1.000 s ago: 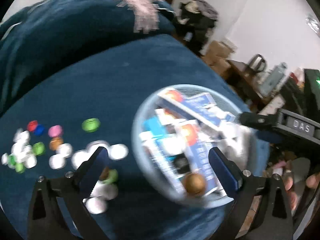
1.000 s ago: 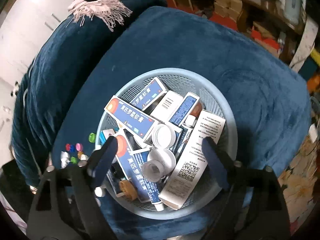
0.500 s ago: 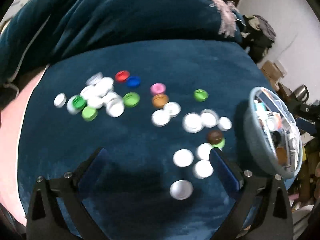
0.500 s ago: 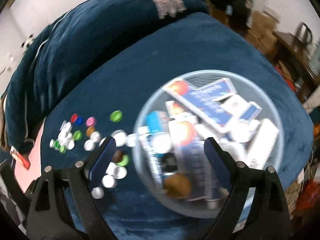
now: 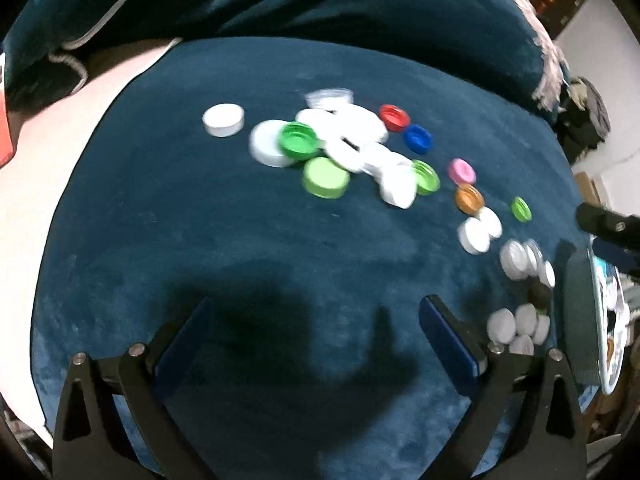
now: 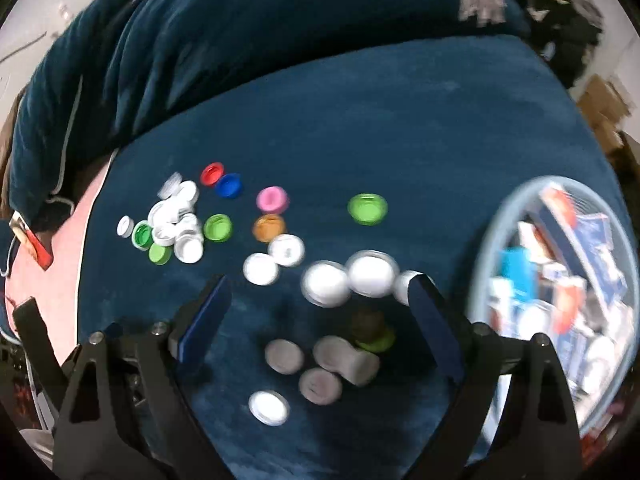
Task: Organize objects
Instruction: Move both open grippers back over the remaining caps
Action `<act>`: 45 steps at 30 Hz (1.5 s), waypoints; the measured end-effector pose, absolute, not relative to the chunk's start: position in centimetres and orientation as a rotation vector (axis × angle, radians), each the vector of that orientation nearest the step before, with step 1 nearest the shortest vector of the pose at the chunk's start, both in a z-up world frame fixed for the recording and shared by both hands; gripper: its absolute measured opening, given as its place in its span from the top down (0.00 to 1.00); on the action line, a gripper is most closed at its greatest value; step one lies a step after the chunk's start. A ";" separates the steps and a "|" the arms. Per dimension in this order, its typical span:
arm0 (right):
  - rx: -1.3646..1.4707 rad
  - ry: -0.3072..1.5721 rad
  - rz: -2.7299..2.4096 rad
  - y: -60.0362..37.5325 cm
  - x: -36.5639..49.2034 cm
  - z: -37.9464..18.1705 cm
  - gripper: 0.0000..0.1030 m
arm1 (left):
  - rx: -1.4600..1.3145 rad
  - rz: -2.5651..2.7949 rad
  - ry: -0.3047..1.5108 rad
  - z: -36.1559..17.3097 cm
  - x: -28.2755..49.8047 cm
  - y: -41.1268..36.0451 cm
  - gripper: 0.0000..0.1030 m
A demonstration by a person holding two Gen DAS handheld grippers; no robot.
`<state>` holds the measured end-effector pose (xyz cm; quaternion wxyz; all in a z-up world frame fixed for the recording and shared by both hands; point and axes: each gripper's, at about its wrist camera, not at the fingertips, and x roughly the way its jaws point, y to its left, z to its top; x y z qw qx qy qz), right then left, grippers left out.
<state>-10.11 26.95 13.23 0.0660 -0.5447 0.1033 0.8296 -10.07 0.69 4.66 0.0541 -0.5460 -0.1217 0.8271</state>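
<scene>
Blue velvet cushion is being used as the working surface, with a rumpled blue blanket piled behind it. Bottle caps in white, green, red, blue, pink and orange are lying scattered across it, clustered at the left and trailing toward a pale round basket of medicine boxes at the right edge. Cardboard boxes are being glimpsed against a white wall beyond. Both the left gripper and the right gripper are being held with jaws wide apart, nothing between them.
</scene>
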 end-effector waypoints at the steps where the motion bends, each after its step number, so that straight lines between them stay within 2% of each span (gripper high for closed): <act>1: -1.673 0.311 2.496 26.4 -10.8 12.6 0.12 | -1.659 2.521 -0.380 4.6 -10.3 0.1 0.01; 7: -1.842 0.324 2.478 23.4 -14.7 9.8 0.12 | -1.671 2.554 -0.448 4.6 -10.8 -2.2 0.01; 11: -1.908 0.246 2.463 21.7 -17.4 8.1 0.12 | -1.679 2.558 -0.442 4.4 -11.0 -2.5 0.01; 22: -1.951 0.176 2.426 20.4 -20.7 5.8 0.12 | -1.696 2.534 -0.398 3.6 -12.2 -2.1 0.01; 24: -2.012 0.162 2.405 19.8 -20.6 5.4 0.12 | -1.697 2.544 -0.403 3.6 -12.3 -2.3 0.01; 27: -2.187 0.235 2.440 18.3 -20.0 5.4 0.12 | -1.702 2.551 -0.438 3.5 -12.3 -2.7 0.01; 31: -2.050 0.165 2.463 18.9 -20.0 6.5 0.12 | -1.699 2.547 -0.429 3.6 -12.2 -2.6 0.01; 34: -2.024 0.283 2.435 19.9 -19.9 6.2 0.13 | -1.699 2.548 -0.426 3.6 -12.1 -2.6 0.01; 36: -2.022 0.332 2.423 20.1 -19.9 5.9 0.18 | -1.702 2.548 -0.432 3.6 -12.1 -2.6 0.01; 38: -2.042 0.357 2.410 19.9 -19.9 5.3 0.29 | -1.701 2.546 -0.435 3.6 -12.1 -2.6 0.01; 42: -2.090 0.412 2.393 19.6 -19.9 4.4 0.42 | -1.696 2.547 -0.431 3.7 -12.0 -2.6 0.01; 45: -2.103 0.372 2.404 19.6 -21.0 4.0 0.58 | -1.700 2.546 -0.437 3.7 -12.0 -2.6 0.01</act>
